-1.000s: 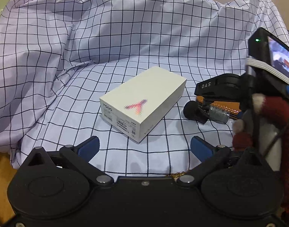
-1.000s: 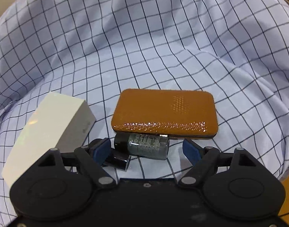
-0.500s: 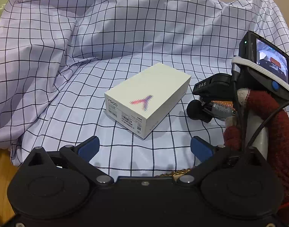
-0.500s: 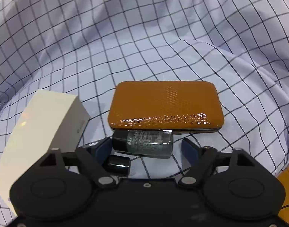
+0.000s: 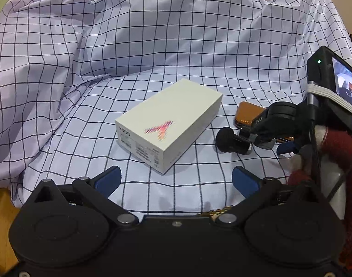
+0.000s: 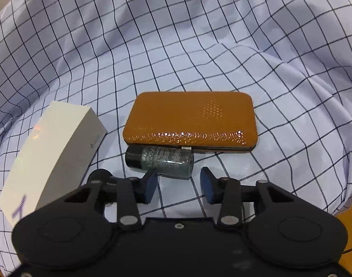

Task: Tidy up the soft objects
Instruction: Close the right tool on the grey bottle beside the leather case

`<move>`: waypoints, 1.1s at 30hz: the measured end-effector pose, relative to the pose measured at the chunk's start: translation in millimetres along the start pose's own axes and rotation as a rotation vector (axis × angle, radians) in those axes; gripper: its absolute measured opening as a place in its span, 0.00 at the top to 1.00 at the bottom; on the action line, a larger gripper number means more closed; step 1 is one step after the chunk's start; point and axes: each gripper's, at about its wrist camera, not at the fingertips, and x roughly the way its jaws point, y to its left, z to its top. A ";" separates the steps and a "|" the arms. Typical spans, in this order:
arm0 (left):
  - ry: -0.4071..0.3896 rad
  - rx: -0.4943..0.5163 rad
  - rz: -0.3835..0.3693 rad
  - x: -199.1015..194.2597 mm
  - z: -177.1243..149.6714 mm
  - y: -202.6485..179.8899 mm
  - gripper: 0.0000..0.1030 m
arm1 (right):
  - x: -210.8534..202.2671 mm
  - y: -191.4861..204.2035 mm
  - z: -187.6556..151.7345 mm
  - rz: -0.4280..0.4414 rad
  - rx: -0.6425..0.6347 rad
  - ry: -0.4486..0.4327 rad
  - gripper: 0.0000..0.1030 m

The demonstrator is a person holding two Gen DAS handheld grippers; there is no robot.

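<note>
Roughly centred: three items on rumpled checked cloth [image 5: 153, 53], both grippers parted and holding nothing.

White cardboard box [image 5: 169, 125], crisp-edged, lay flat, long axis running from near left to far right in the left wrist view. Glossy orange case [image 6: 189, 123], pebbled, round-cornered, lay crosswise in the right wrist view. Small dark bottle [image 6: 161, 160] lay on its side against the case's near edge, cap leftward. Right gripper [image 6: 179, 184] sat just short of the bottle; left gripper [image 5: 176, 181] hovered near the box.

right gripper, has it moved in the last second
Yes. The right gripper has pulled back from the orange case, its jaws narrower, and the small bottle now lies ahead of its fingertips.
</note>
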 end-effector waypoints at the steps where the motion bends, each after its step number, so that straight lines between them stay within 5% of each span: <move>1: 0.001 0.001 0.002 0.1 0.2 -0.7 0.04 | 0.0 0.6 0.4 0.004 0.004 0.000 0.52; 8: 0.006 -0.017 0.009 0.1 -1.5 2.7 0.04 | 12.8 13.7 7.8 -0.006 0.066 0.017 0.33; 14: 0.004 -0.046 0.008 -0.7 -3.4 12.5 0.04 | 23.1 28.8 11.1 -0.053 0.082 0.012 0.27; 20: 0.000 -0.063 0.003 -2.3 -5.6 20.8 0.04 | 28.3 30.1 12.6 -0.092 0.086 0.009 0.32; 33: -0.020 -0.017 -0.020 -2.2 7.9 1.0 0.04 | -12.8 -9.0 4.8 -0.010 0.024 -0.014 0.32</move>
